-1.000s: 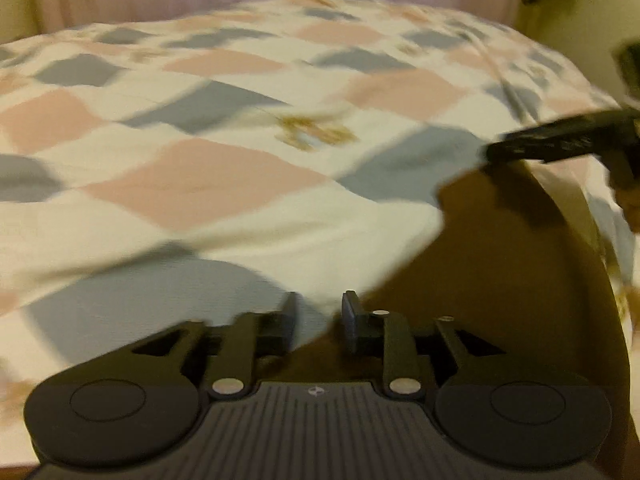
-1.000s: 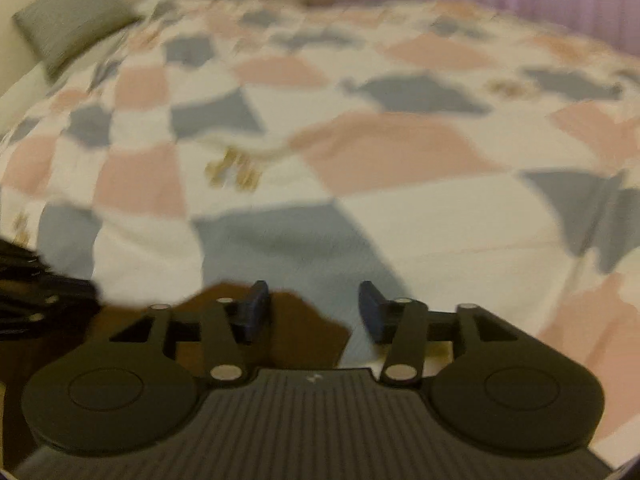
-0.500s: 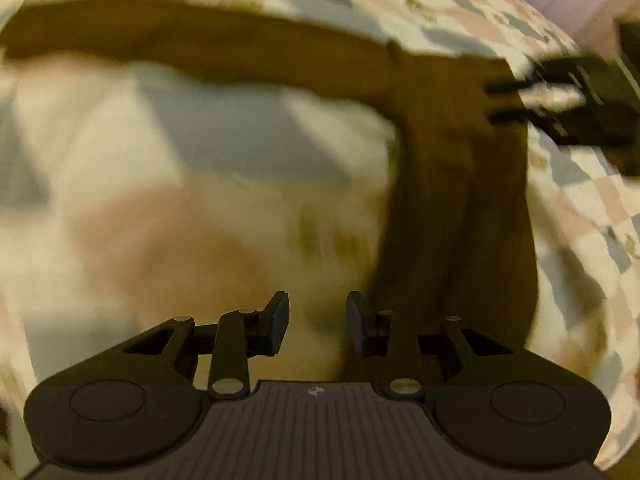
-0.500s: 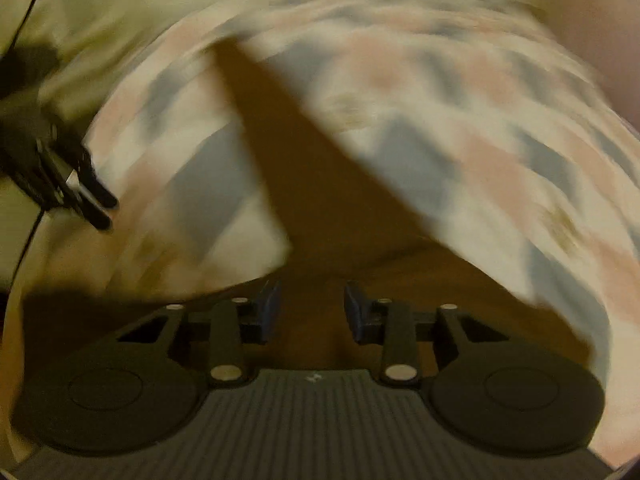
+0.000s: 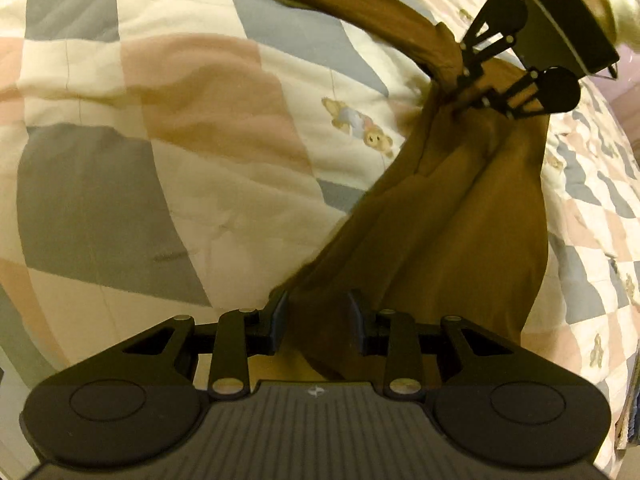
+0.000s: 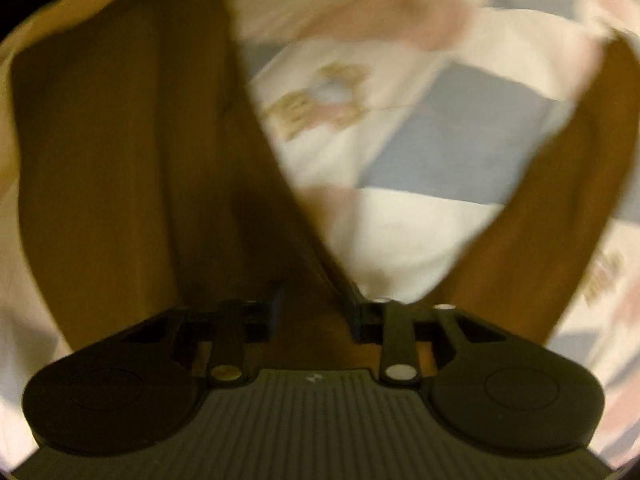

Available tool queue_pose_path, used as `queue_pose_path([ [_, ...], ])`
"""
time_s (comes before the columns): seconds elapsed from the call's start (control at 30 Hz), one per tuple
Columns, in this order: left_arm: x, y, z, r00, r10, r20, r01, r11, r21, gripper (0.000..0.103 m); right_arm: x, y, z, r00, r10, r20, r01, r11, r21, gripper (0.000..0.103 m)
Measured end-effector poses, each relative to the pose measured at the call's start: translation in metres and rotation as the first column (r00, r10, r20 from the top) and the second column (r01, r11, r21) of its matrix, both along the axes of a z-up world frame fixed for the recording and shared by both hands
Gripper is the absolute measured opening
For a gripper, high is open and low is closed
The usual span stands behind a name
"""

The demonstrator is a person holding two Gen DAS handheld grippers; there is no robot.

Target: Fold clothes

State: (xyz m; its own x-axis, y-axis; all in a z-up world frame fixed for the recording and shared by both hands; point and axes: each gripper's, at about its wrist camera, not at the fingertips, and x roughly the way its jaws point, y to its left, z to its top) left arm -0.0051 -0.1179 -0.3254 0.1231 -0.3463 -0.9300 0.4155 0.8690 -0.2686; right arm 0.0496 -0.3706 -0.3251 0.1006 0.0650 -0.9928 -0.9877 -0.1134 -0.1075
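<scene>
Item: quilt (image 5: 192, 128). Patchwork of cream, pink and grey-blue squares with small teddy-bear motifs (image 5: 360, 126); it covers the bed and fills the left of the left wrist view. All places below are given relative to it.

Item: brown garment (image 5: 452, 216). Lies draped across the quilt; one long band runs from the quilt's far upper edge down to a gathered point right of the bear motif, then spreads in soft folds toward the camera.

Item: left gripper (image 5: 316, 320). Low over the near part of the quilt, jaws narrowed with the garment's near end bunched between them, the cloth pressed against both inner faces: held.

Item: right gripper (image 5: 466, 84). Above the quilt's right portion, at the gathered point, its fingers pinched together on the brown cloth. A pale sleeve (image 5: 624, 20) shows behind it.

Item: right wrist view, blurred. Brown garment (image 6: 132, 152) fills the left and rises again at far right, quilt (image 6: 432, 168) between. Right gripper (image 6: 316, 304) has just been closing, brown cloth between its jaws.
</scene>
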Motion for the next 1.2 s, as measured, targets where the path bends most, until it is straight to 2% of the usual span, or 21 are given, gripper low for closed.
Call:
queue_pose_path([
  [0.03, -0.002, 0.001, 0.000, 1.000, -0.001, 0.007, 0.001, 1.000, 0.000, 0.031, -0.001, 0.002, -0.002, 1.000, 0.027, -0.005, -0.027, 0.999, -0.022, 0.005],
  [0.13, -0.006, 0.008, 0.004, 1.000, 0.007, 0.019, -0.007, 1.000, -0.024, 0.031, 0.000, -0.001, 0.010, 1.000, -0.011, 0.002, 0.011, 1.000, -0.004, 0.003],
  [0.23, -0.008, 0.016, 0.004, 0.999, 0.011, 0.052, -0.011, 1.000, -0.010, 0.037, -0.001, -0.009, 0.024, 0.998, -0.055, 0.028, 0.055, 0.998, 0.017, 0.003],
  [0.37, 0.001, 0.008, -0.008, 0.995, -0.074, 0.073, 0.074, 0.997, 0.002, 0.035, -0.004, -0.014, 0.035, 0.994, -0.097, 0.045, 0.095, 0.995, 0.032, 0.003],
  [0.43, 0.001, 0.001, -0.013, 0.988, -0.137, 0.066, 0.136, 0.991, 0.014, 0.011, -0.003, -0.014, 0.036, 0.992, -0.113, 0.050, 0.112, 0.993, 0.029, 0.003],
  [0.47, -0.001, 0.002, -0.012, 0.986, -0.150, 0.073, 0.149, 0.989, 0.018, 0.009, -0.003, -0.013, 0.034, 0.991, -0.121, 0.054, 0.120, 0.992, 0.028, 0.003],
  [0.5, -0.003, 0.003, -0.008, 0.983, -0.168, 0.072, 0.168, 0.986, 0.004, 0.001, -0.001, -0.012, 0.033, 0.989, -0.135, 0.056, 0.134, 0.991, 0.028, 0.003],
  [0.63, -0.002, 0.011, -0.004, 0.989, -0.142, 0.044, 0.144, 0.989, -0.041, 0.004, 0.018, -0.005, 0.017, 0.972, -0.231, 0.052, 0.230, 0.973, 0.032, 0.002],
  [0.7, 0.005, 0.011, -0.015, 0.992, -0.130, -0.001, 0.130, 0.991, -0.018, 0.009, 0.031, 0.000, 0.002, 0.952, -0.303, 0.041, 0.302, 0.953, 0.029, 0.004],
  [0.77, 0.010, 0.014, -0.012, 0.990, -0.139, -0.007, 0.139, 0.990, -0.016, 0.016, 0.034, 0.003, -0.005, 0.922, -0.379, 0.079, 0.376, 0.925, 0.050, 0.021],
  [0.83, 0.014, 0.020, -0.003, 0.988, -0.155, 0.011, 0.155, 0.988, -0.016, 0.026, 0.030, 0.002, 0.008, 0.865, -0.479, 0.150, 0.464, 0.877, 0.124, 0.035],
  [0.87, 0.020, 0.022, -0.001, 0.986, -0.166, 0.011, 0.167, 0.986, -0.027, 0.029, 0.027, -0.001, 0.018, 0.815, -0.551, 0.183, 0.523, 0.833, 0.179, 0.039],
  [0.9, 0.025, 0.024, 0.002, 0.984, -0.178, 0.011, 0.178, 0.983, -0.039, 0.035, 0.021, -0.009, 0.034, 0.727, -0.659, 0.193, 0.610, 0.748, 0.261, 0.051],
  [0.93, 0.030, 0.026, 0.004, 0.982, -0.190, 0.012, 0.190, 0.980, -0.050, 0.040, 0.013, -0.018, 0.051, 0.620, -0.767, 0.167, 0.693, 0.635, 0.342, 0.062],
  [0.97, 0.036, 0.028, 0.006, 0.979, -0.203, 0.011, 0.204, 0.977, -0.062, 0.043, 0.002, -0.031, 0.067, 0.491, -0.865, 0.101, 0.766, 0.484, 0.423, 0.068],
  [1.0, 0.042, 0.024, 0.004, 0.969, -0.245, -0.001, 0.244, 0.966, -0.085, 0.047, -0.016, -0.047, 0.079, 0.341, -0.940, -0.024, 0.827, 0.288, 0.482, 0.074],
  [1.07, 0.049, 0.012, -0.006, 0.943, -0.332, -0.024, 0.327, 0.936, -0.127, 0.052, -0.062, -0.073, 0.085, 0.051, -0.957, -0.286, 0.874, -0.096, 0.476, 0.075],
  [1.1, 0.051, 0.005, -0.015, 0.923, -0.382, -0.048, 0.373, 0.918, -0.132, 0.053, -0.092, -0.079, 0.077, -0.084, -0.917, -0.390, 0.869, -0.259, 0.422, 0.075],
  [1.13, 0.052, 0.000, -0.024, 0.905, -0.420, -0.071, 0.409, 0.903, -0.132, 0.052, -0.123, -0.086, 0.069, -0.216, -0.849, -0.481, 0.841, -0.413, 0.351, 0.075],
  [1.17, 0.053, -0.005, -0.035, 0.884, -0.459, -0.092, 0.447, 0.886, -0.125, 0.051, -0.155, -0.088, 0.059, -0.337, -0.767, -0.546, 0.796, -0.542, 0.270, 0.075],
  [1.2, 0.053, -0.008, -0.043, 0.864, -0.492, -0.104, 0.480, 0.869, -0.123, 0.051, -0.187, -0.081, 0.047, -0.433, -0.695, -0.573, 0.751, -0.630, 0.196, 0.075],
])
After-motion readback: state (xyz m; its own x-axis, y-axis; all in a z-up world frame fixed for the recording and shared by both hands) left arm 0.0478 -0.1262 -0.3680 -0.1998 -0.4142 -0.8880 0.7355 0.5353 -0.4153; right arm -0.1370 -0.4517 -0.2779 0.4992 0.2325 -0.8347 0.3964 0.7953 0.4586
